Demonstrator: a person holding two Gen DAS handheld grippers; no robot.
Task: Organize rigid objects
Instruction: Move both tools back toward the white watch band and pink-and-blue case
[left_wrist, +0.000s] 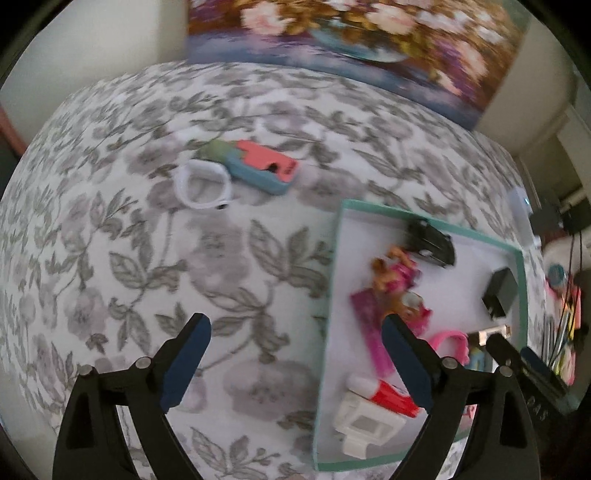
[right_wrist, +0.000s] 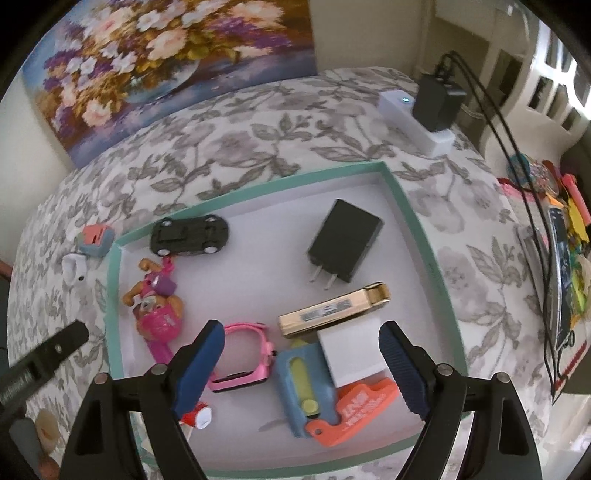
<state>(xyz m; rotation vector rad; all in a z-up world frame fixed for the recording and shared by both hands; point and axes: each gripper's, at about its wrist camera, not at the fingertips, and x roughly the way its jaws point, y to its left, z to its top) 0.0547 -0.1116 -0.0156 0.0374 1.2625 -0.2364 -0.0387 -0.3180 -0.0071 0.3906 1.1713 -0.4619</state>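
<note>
A teal-rimmed white tray (right_wrist: 413, 221) lies on the floral cloth; it also shows in the left wrist view (left_wrist: 338, 258). It holds a black toy car (right_wrist: 189, 235), a black charger (right_wrist: 343, 245), a pink dog toy (right_wrist: 157, 302), a pink watch (right_wrist: 245, 356), a gold lighter (right_wrist: 332, 310), a white block (right_wrist: 351, 350), a blue case (right_wrist: 301, 384) and an orange tag (right_wrist: 354, 410). Outside the tray lie a white watch (left_wrist: 203, 184) and a pink-and-blue box (left_wrist: 264, 170). My left gripper (left_wrist: 295, 365) is open and empty over the tray's left rim. My right gripper (right_wrist: 301, 369) is open and empty above the tray.
A flower painting (right_wrist: 166, 55) leans at the back of the table. A white power strip (right_wrist: 417, 122) with a black adapter (right_wrist: 436, 99) and cables sits at the back right. Colourful stationery (right_wrist: 565, 229) lies along the right edge.
</note>
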